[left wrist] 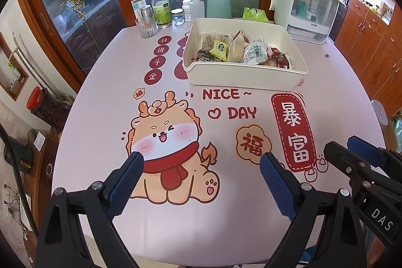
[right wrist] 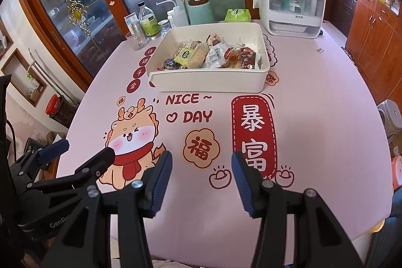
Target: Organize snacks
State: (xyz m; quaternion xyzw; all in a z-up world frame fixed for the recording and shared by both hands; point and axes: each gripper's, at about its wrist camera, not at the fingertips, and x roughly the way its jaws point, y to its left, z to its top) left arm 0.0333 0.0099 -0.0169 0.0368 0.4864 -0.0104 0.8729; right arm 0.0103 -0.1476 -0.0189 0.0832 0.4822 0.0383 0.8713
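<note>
Mostly crinkly snack packets, rectangular plastic bin

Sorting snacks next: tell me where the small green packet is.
In both views the green packet lies inside the white bin, toward its left, between a dark wrapper and a pale pouch.

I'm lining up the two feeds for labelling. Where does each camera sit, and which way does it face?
Left wrist: on the left gripper, tilted down over the table toward the white bin; its wide-open fingers show, with the right gripper at the right edge.
Right wrist: on the right gripper, facing the same way; its narrower-set fingers show, with the left gripper at the left.
Both share the bin of snacks, the bottles and the white appliance.
</note>
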